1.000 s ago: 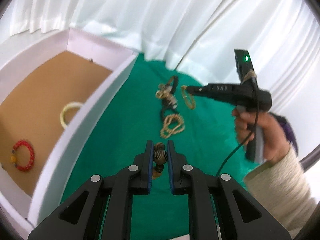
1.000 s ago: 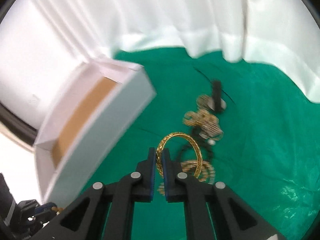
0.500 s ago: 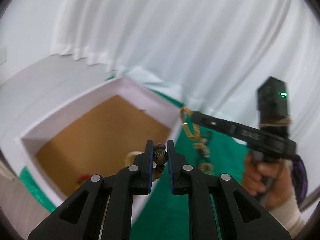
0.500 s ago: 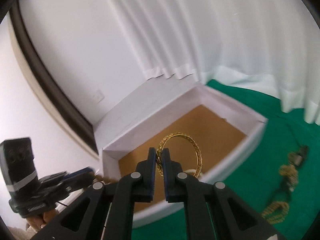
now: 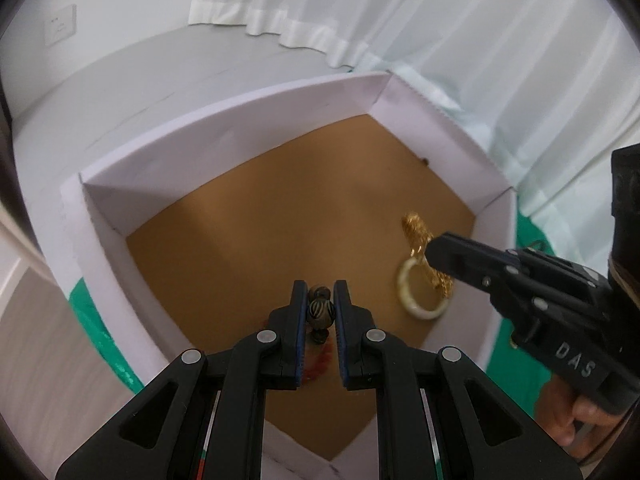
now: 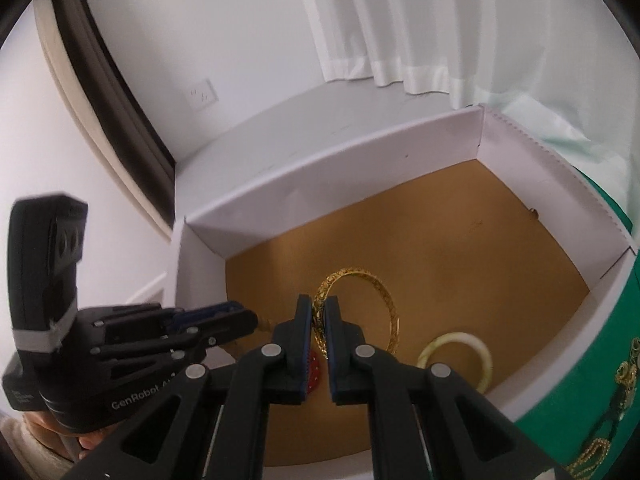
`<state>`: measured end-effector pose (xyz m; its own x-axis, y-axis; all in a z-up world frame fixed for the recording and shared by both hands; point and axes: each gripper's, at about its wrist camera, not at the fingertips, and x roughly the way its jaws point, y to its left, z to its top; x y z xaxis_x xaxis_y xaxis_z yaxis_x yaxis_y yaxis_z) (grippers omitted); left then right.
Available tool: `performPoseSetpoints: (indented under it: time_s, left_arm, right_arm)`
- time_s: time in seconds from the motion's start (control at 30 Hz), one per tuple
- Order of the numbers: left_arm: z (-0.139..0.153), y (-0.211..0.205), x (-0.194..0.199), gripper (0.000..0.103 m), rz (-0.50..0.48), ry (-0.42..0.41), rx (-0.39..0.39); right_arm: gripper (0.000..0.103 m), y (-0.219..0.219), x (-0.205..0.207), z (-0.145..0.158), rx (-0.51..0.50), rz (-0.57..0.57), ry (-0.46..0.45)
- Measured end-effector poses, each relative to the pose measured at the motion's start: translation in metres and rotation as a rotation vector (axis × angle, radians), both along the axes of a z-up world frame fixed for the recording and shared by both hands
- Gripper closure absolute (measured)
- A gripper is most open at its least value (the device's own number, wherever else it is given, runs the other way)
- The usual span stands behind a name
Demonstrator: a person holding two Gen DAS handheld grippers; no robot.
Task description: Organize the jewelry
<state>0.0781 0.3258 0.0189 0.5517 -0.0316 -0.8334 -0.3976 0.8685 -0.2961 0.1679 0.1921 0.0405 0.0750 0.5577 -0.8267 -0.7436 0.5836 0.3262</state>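
Over the brown floor of the white box (image 5: pixel 240 140), my left gripper (image 5: pixel 320 292) is shut on a dark striped bead bracelet (image 5: pixel 320 311). My right gripper (image 6: pixel 319 305) is shut on a gold bangle (image 6: pixel 386 292), which stands upright above the box (image 6: pixel 340 184). In the left wrist view the right gripper (image 5: pixel 430 246) reaches in from the right with the bangle (image 5: pixel 416 228). The left gripper (image 6: pixel 250 318) shows at the left of the right wrist view. A cream ring (image 5: pixel 404 292) (image 6: pixel 486 356) and a red bracelet (image 5: pixel 320 360) (image 6: pixel 315 372) lie in the box.
A green cloth (image 6: pixel 600 360) lies right of the box with several more gold pieces (image 6: pixel 624 376) on it. White curtains (image 5: pixel 480 40) hang behind. A hand (image 5: pixel 572 412) holds the right gripper's handle. A wall socket (image 6: pixel 203 95) sits at the back left.
Both grippers have swung away from the jewelry pile on the green cloth to above the box's inside, each still shut on its piece.
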Motion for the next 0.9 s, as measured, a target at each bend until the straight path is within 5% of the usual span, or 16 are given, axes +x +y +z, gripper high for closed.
performPoseSetpoints:
  time_s: [0.1,0.17,0.23,0.33,0.43,0.67,0.9]
  left_arm:
    - [0.000,0.002,-0.002,0.086,0.024,0.009,0.011]
    - [0.002,0.003,-0.005,0.045,0.046,0.011,0.017]
    - [0.003,0.004,-0.004,0.029,0.084,-0.006,0.030]
    - [0.011,0.001,-0.010,0.023,0.086,-0.027,0.031]
    - [0.017,-0.007,-0.014,0.016,0.085,-0.045,0.037]
    - [0.033,-0.055,-0.022,0.012,0.005,-0.080,0.056]
    - [0.043,-0.128,-0.022,0.010,-0.155,-0.100,0.097]
  right_arm:
    - [0.091,0.003,-0.004,-0.003,-0.020,-0.002,-0.013]
    - [0.053,0.003,-0.006,-0.001,-0.019,-0.014,-0.008]
    - [0.041,-0.005,-0.006,0.006,0.012,-0.041,-0.004]
    - [0.038,-0.016,-0.007,0.018,0.031,-0.061,-0.023]
    - [0.023,-0.030,-0.013,0.027,0.027,-0.096,-0.085]
    - [0.018,-0.095,-0.032,0.035,-0.021,-0.178,-0.203]
    - [0.018,-0.192,-0.053,0.004,-0.174,-0.309,-0.241]
